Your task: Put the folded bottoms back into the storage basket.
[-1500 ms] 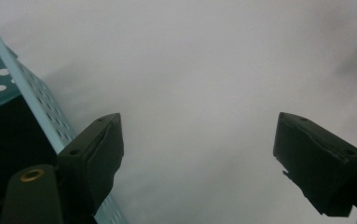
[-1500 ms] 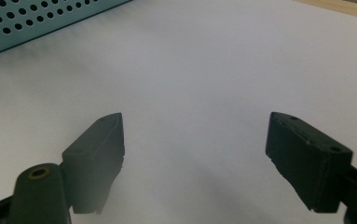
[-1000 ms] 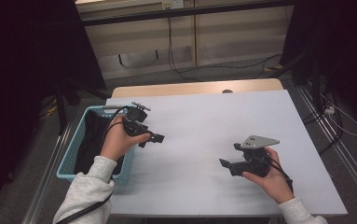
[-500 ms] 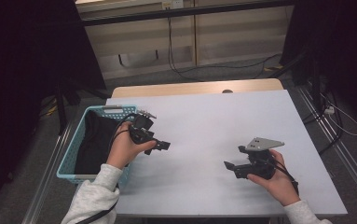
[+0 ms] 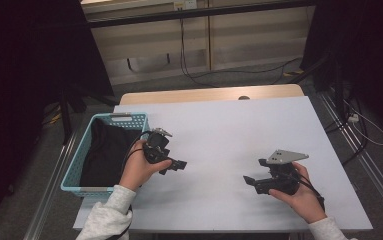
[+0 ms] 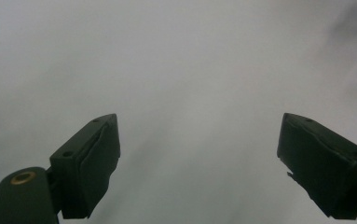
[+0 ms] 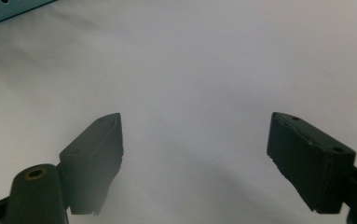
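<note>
Far left, a light-blue basket (image 5: 79, 162) sits at the left edge of the white worktop (image 5: 229, 130), with dark black cloth (image 5: 104, 152) lying inside it. Just right of the basket, the left gripper (image 5: 178, 165) hangs low over the worktop in the person's left hand (image 5: 140, 167), pointing right, cable looping back toward the basket. Fingers (image 6: 90, 163) wide apart, nothing between them; the left gripper view has bare worktop past them. Open stretch of worktop in the middle. Near right, the right gripper (image 5: 249, 181) sits in the right hand (image 5: 301, 195), pointing left at the other one, grey three-cornered plate (image 5: 286, 156) on top. Its fingers (image 7: 94, 156) also wide, holding nothing. Right gripper view: bare white surface ahead, basket corner (image 7: 13, 7) at far top left. The two grippers are well apart.
</note>
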{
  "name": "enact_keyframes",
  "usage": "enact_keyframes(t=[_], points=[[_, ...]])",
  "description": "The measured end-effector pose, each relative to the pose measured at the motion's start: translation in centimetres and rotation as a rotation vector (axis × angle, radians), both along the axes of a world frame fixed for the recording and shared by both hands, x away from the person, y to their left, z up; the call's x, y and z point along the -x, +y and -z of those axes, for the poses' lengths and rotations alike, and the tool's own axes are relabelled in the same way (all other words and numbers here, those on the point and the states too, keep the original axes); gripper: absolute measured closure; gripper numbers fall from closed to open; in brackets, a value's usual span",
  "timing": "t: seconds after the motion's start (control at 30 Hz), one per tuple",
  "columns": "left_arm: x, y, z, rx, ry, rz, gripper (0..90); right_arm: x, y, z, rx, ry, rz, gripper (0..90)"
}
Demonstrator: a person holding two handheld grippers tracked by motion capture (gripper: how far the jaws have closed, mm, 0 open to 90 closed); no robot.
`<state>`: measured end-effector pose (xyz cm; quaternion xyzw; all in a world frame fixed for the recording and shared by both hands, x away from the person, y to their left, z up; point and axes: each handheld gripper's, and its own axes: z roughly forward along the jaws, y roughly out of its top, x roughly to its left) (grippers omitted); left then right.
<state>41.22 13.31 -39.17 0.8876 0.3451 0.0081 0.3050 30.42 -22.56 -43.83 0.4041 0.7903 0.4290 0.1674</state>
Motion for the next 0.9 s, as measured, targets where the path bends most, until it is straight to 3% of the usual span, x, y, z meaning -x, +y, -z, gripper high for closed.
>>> enact_keyframes(t=[0.77,0.9], points=[[1.8,0.5,2.3,0.083,-0.034,0.017,10.3,0.2,0.1,0.0,0.003,0.015,-0.003,16.0],[2.1,0.7,2.7,0.079,-0.036,0.026,9.8,0.2,0.1,0.1,0.003,0.023,-0.005,15.8]])
